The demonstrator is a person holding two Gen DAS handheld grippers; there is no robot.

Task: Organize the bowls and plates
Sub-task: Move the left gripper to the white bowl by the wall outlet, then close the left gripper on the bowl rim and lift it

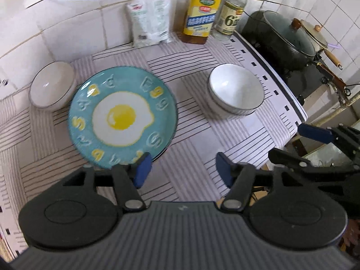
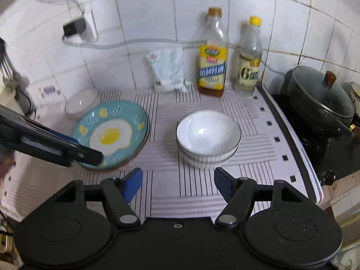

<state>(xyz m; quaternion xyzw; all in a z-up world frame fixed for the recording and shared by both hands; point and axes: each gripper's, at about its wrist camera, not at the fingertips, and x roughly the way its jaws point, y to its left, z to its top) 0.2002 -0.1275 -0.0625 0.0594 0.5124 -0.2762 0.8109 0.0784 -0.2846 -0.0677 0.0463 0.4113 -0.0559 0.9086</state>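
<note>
A teal plate with a fried-egg picture [image 1: 122,118] lies on the striped cloth, also in the right wrist view [image 2: 113,135]. It seems to rest on another plate; a dark rim shows under its near edge. A white bowl [image 1: 52,85] sits to its left by the wall [image 2: 82,103]. Stacked white bowls [image 1: 235,88] stand to its right [image 2: 208,135]. My left gripper [image 1: 182,168] is open and empty, its left finger at the plate's near edge. My right gripper [image 2: 177,181] is open and empty, in front of the stacked bowls.
Two bottles [image 2: 212,51] and a white bag [image 2: 168,69] stand against the tiled wall. A stove with a lidded black pot [image 2: 319,99] is to the right. The cloth's right edge [image 1: 292,103] borders the stove. A plug and cable [image 2: 74,29] hang on the wall.
</note>
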